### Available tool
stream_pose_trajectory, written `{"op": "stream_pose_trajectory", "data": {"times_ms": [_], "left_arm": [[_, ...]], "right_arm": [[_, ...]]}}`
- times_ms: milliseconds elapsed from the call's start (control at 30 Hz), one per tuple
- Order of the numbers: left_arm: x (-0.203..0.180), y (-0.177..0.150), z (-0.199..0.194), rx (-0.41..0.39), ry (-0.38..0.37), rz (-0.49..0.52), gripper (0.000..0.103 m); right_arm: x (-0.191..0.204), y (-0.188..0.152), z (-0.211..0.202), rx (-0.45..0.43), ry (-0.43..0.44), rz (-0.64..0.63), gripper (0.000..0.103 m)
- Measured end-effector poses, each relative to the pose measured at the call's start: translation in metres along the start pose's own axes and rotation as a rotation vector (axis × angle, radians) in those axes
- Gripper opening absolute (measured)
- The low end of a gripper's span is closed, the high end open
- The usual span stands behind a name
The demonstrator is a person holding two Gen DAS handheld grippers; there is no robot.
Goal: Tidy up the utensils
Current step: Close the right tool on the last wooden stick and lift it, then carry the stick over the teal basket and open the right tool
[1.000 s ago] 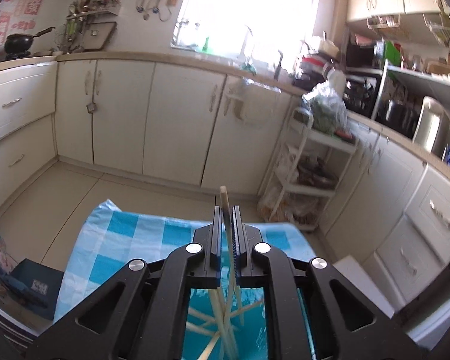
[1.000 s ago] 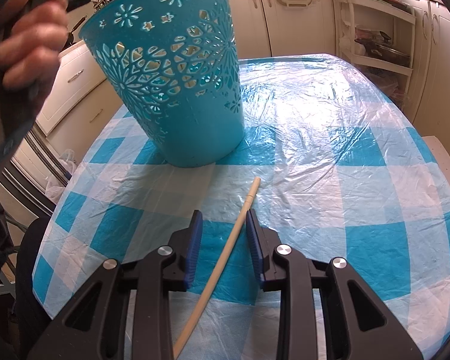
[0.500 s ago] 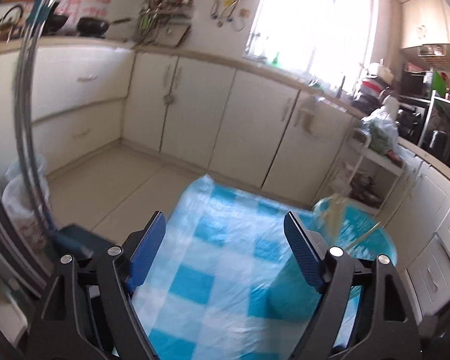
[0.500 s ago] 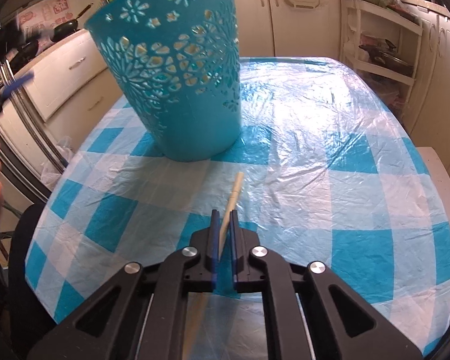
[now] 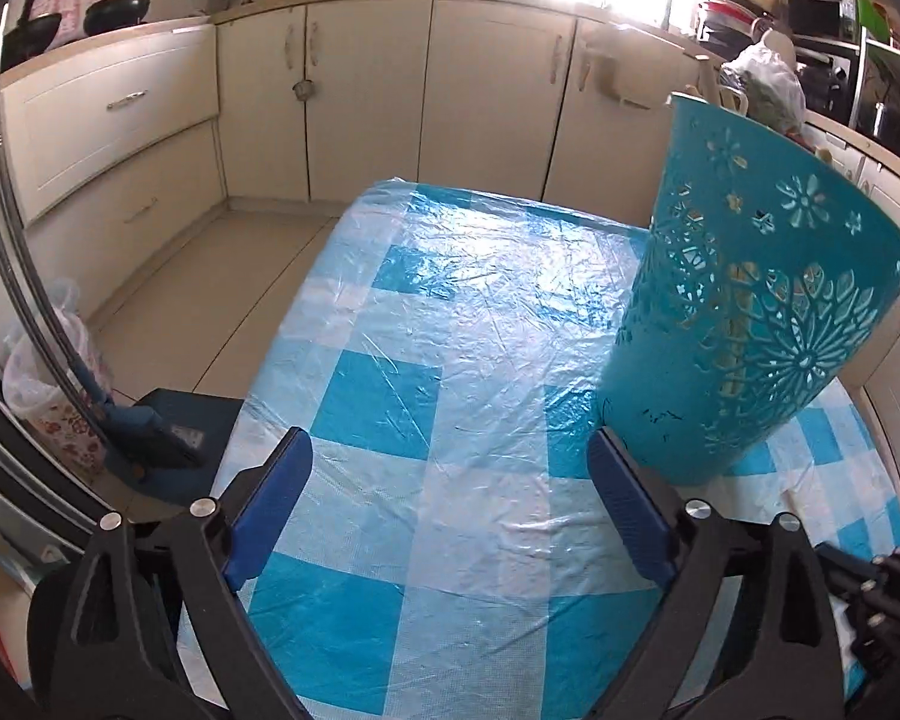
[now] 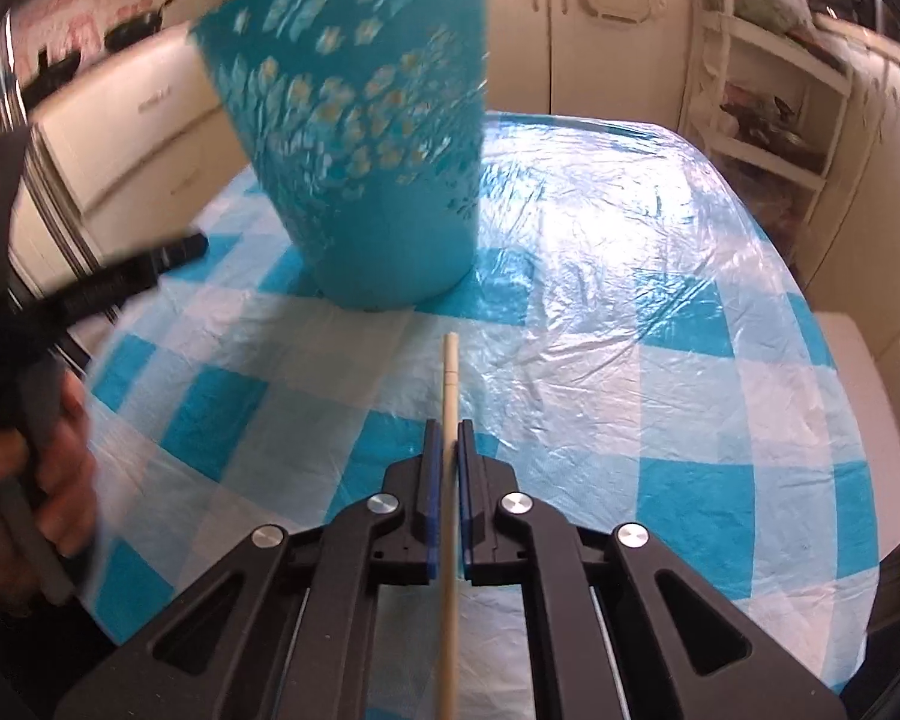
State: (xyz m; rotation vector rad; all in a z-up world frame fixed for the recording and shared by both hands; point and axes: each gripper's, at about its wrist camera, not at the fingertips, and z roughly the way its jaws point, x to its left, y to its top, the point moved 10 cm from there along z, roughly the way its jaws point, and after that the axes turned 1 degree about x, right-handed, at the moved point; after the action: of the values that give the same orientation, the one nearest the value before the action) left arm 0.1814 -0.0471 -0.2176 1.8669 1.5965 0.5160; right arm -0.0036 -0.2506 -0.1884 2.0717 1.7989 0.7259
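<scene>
A teal perforated basket (image 5: 744, 312) stands on the blue-and-white checked tablecloth (image 5: 450, 312), with pale chopsticks showing through its holes. It also shows in the right wrist view (image 6: 378, 138), blurred. My left gripper (image 5: 450, 504) is open and empty, low over the cloth, with the basket just beyond its right finger. My right gripper (image 6: 447, 438) is shut on a single wooden chopstick (image 6: 450, 372), which points toward the basket's base. The left gripper (image 6: 120, 276) and the hand holding it appear at the left of the right wrist view.
Cream kitchen cabinets (image 5: 390, 90) run along the far walls. A white open shelf rack (image 6: 768, 96) stands beyond the table's far right. A dark blue box (image 5: 168, 444) and a plastic bag (image 5: 48, 384) sit on the floor left of the table.
My left gripper let its chopstick go into the basket, opened, and dropped to the table left of the basket. My right gripper closed on the chopstick on the cloth and lifted it.
</scene>
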Motion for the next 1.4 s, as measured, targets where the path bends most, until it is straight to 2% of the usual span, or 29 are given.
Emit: {"op": "stream_pose_trajectory", "data": {"times_ms": [133,233,333,467,600,700,733,767,800,833,933,1033,1100,1133,1267,1300,1333,1400], "left_arm": [[0.002,-0.003,0.005,0.028,0.011,-0.005,0.090],[0.004,-0.004,0.005,0.031,0.015,-0.004,0.090],[0.003,-0.005,0.004,0.035,0.024,0.001,0.090],[0.003,-0.005,0.005,0.042,0.029,0.001,0.091],[0.004,-0.005,0.006,0.047,0.024,-0.008,0.091],[0.005,-0.005,0.005,0.046,0.019,-0.013,0.091],[0.005,-0.005,0.006,0.046,0.018,-0.015,0.091],[0.006,-0.005,0.006,0.048,0.017,-0.016,0.091],[0.006,-0.006,0.007,0.050,0.016,-0.017,0.091],[0.006,-0.006,0.007,0.051,0.017,-0.017,0.091],[0.006,-0.006,0.007,0.052,0.016,-0.015,0.091],[0.006,-0.006,0.009,0.059,0.020,-0.013,0.092],[0.005,-0.007,0.010,0.065,0.023,-0.008,0.092],[0.005,-0.007,0.011,0.068,0.025,-0.006,0.092],[0.004,-0.008,0.013,0.072,0.024,-0.009,0.092],[0.005,-0.008,0.013,0.074,0.023,-0.013,0.092],[0.005,-0.008,0.014,0.075,0.022,-0.016,0.092],[0.006,-0.008,0.014,0.075,0.018,-0.019,0.092]], "right_arm": [[0.001,0.025,-0.043,-0.124,0.139,0.084,0.006],[0.005,0.061,-0.086,-0.260,0.234,0.122,0.006],[0.018,0.103,-0.119,-0.385,0.290,0.114,0.006],[0.040,0.157,-0.145,-0.503,0.315,0.060,0.004],[0.050,0.189,-0.151,-0.541,0.298,0.016,0.004],[0.049,0.183,-0.135,-0.464,0.240,-0.001,0.004],[0.043,0.175,-0.125,-0.426,0.215,0.016,0.009],[0.036,0.165,-0.116,-0.388,0.199,0.033,0.017],[0.027,0.148,-0.105,-0.338,0.178,0.062,0.044],[0.016,0.129,-0.093,-0.297,0.150,0.097,0.053],[-0.006,0.069,-0.054,-0.113,0.095,0.176,0.051],[-0.013,0.026,-0.024,0.012,0.060,0.221,0.040],[-0.009,0.018,-0.011,0.027,0.026,0.202,0.040],[-0.008,0.020,-0.003,0.025,-0.015,0.180,0.040],[-0.004,0.028,0.029,0.033,-0.085,0.140,0.040],[-0.003,0.028,0.037,0.041,-0.123,0.101,0.037],[-0.003,0.024,0.044,0.058,-0.153,0.067,0.024],[-0.002,0.020,0.041,0.028,-0.194,0.004,0.012]]}}
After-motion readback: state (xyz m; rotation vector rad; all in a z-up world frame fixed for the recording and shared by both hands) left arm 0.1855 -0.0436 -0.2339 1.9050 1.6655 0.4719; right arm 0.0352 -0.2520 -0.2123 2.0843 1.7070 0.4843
